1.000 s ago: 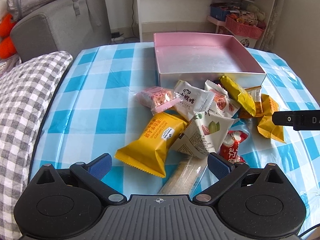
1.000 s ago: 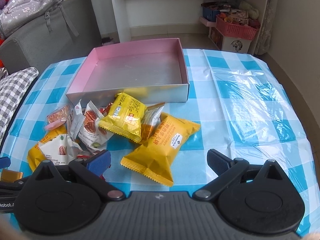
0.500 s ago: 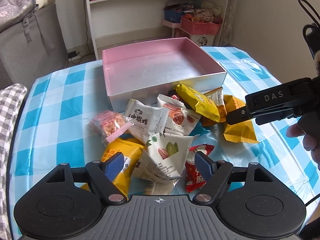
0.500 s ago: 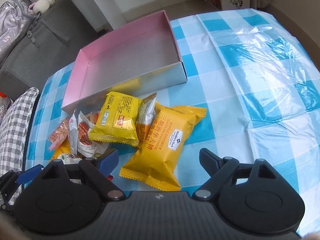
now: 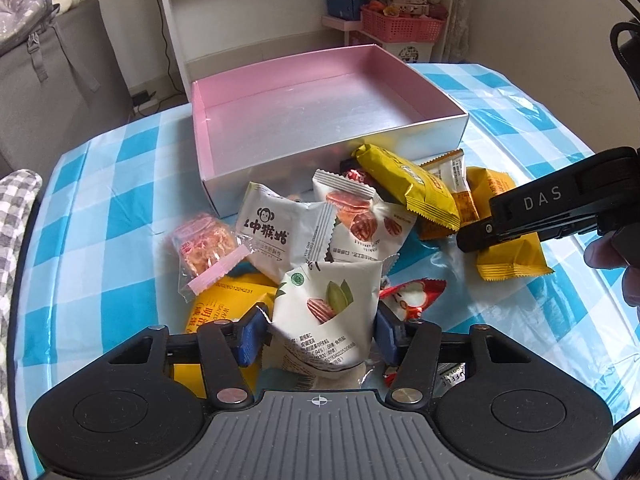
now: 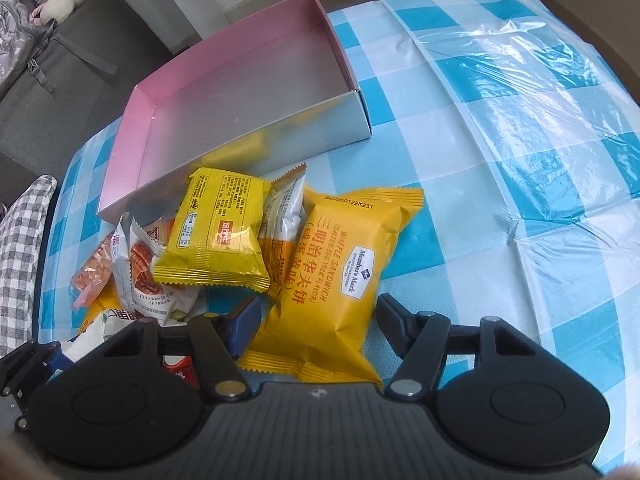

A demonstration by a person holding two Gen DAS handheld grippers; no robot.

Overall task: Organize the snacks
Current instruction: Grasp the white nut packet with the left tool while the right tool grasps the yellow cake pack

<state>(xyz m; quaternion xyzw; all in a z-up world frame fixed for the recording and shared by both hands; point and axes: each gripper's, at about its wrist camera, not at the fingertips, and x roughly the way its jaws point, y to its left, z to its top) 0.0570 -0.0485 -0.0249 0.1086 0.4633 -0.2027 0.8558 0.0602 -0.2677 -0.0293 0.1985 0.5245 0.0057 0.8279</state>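
- We see the pile of snack packets lying on the surface [image 5: 120, 184] directly against the near wall of the pink box [image 5: 320, 92], whose floor is bare.
- We have the left tongs [image 5: 320, 334] closing around the white nut packet [image 5: 328, 312] at the front of that pile, farthest from the box; both blue pads touch its sides and the wrapper crumples between them.
- We have the right tongs [image 6: 316, 322] closing around the large yellow waffle packet [image 6: 344, 272], which lies at the pile's right end, below the box's near right corner. The left pad meets the packet's edge; whether the right pad presses it we cannot tell.
- Between these two packets and the box lie a smaller yellow packet [image 6: 218, 232], a white monkey-print packet [image 5: 276, 228] and a pink clear-wrapped snack [image 5: 204, 248].
- In the left wrist view, the right tongs enter from the right of the box, over the waffle packet.
- Behind the box stands a white shelf [image 5: 176, 20] with a red basket [image 5: 400, 28].
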